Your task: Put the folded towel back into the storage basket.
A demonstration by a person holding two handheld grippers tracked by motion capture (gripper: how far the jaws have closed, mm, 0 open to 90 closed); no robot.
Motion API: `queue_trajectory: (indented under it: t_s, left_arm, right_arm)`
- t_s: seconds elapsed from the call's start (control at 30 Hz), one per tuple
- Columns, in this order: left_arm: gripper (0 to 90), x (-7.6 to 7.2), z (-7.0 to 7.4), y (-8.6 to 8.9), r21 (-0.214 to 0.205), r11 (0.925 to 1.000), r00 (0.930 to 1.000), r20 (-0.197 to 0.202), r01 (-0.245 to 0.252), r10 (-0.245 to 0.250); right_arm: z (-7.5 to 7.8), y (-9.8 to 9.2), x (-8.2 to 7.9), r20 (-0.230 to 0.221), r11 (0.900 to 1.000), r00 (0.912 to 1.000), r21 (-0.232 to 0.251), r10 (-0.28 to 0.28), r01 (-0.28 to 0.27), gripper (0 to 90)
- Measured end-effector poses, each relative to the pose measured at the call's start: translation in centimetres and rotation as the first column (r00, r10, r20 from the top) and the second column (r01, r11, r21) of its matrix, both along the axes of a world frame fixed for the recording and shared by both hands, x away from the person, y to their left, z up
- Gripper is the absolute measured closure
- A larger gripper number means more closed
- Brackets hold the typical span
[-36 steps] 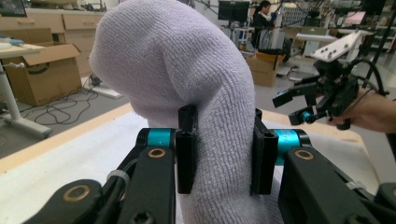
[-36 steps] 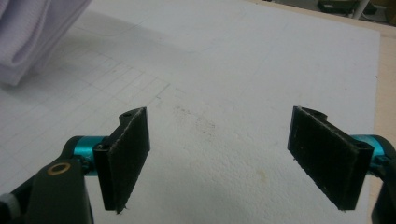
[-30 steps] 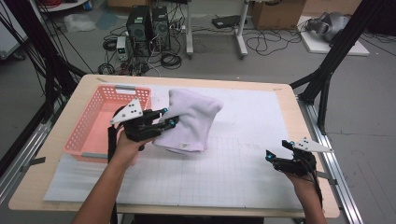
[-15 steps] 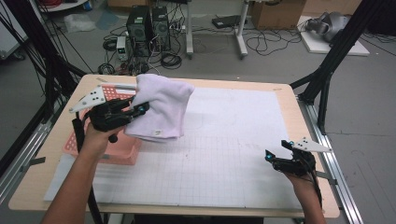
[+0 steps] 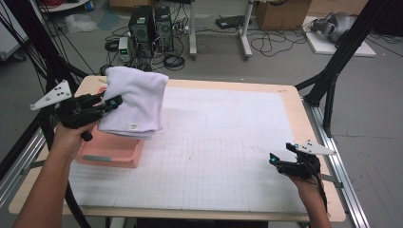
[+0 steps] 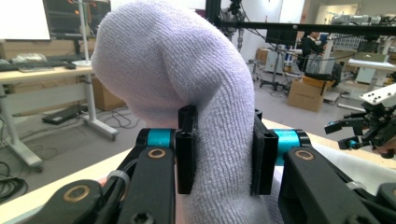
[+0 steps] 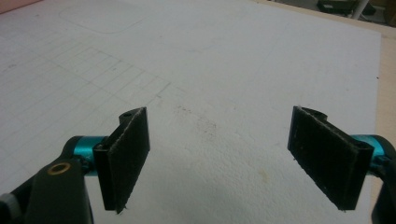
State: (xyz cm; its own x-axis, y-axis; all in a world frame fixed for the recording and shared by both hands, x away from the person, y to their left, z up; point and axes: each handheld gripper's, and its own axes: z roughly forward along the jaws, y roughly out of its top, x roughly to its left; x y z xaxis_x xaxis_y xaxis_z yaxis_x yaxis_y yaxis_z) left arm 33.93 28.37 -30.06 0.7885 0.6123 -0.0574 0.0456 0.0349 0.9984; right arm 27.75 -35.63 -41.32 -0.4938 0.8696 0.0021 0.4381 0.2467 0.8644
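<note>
Right gripper (image 5: 274,158) parked low at the near right edge of the table (image 5: 228,85), jaws spread wide with nothing between them, only white gridded mat (image 7: 224,70) beyond. Left gripper (image 6: 223,154) clamped on a folded white towel (image 5: 135,102), pads pinching the fold, bundle held up over the pink basket (image 5: 111,154) at the table's left side. Judged step: carrying the towel to the basket. Next move calls for lowering the bundle squarely inside the rim, then letting go. Hanging lower edge could catch on the basket wall. Farther off: computer towers (image 5: 152,23), loose cables, cardboard boxes on the floor.
</note>
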Motion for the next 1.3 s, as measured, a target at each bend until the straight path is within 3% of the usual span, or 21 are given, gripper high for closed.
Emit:
queue_trajectory:
  t_s: [0.2, 0.33, 0.67, 0.97, 1.17, 1.3]
  left_arm:
    - [69.2, -0.3, 0.1, 1.8, -0.005, 0.9995, 0.9994, 0.013, -0.032, 0.032]
    - [69.2, -0.6, 0.0, 3.2, 0.017, 0.9975, 0.9974, 0.025, -0.068, 0.068]
    - [69.2, -1.0, -0.2, 5.5, 0.030, 0.9928, 0.9932, 0.011, -0.116, 0.116]
    - [69.0, -0.4, -2.1, 5.3, 0.072, 0.9921, 0.9929, -0.053, -0.102, 0.106]
    - [68.8, 0.1, -3.2, 5.6, 0.072, 0.9912, 0.9885, -0.095, -0.111, 0.118]
    - [68.8, 0.5, -3.6, 4.9, 0.063, 0.9946, 0.9908, -0.103, -0.082, 0.088]
  right_arm:
    - [0.0, 0.2, 0.0, -0.002, 1.0000, 1.0000, -0.007, 0.002, -0.002, 19.6]
    - [0.0, 0.3, 0.0, -0.003, 0.9999, 1.0000, -0.013, 0.004, -0.004, 19.6]
    - [-0.2, 0.5, 0.1, -0.006, 0.9995, 0.9999, -0.030, 0.009, -0.009, 19.6]
    - [-0.1, 0.6, 0.1, -0.005, 0.9994, 0.9999, -0.033, 0.013, -0.013, 19.6]
    - [-0.2, 0.5, 0.1, -0.009, 0.9994, 0.9999, -0.032, 0.010, -0.010, 19.6]
    - [-0.2, 0.6, 0.1, -0.012, 0.9993, 0.9999, -0.035, 0.011, -0.011, 19.6]
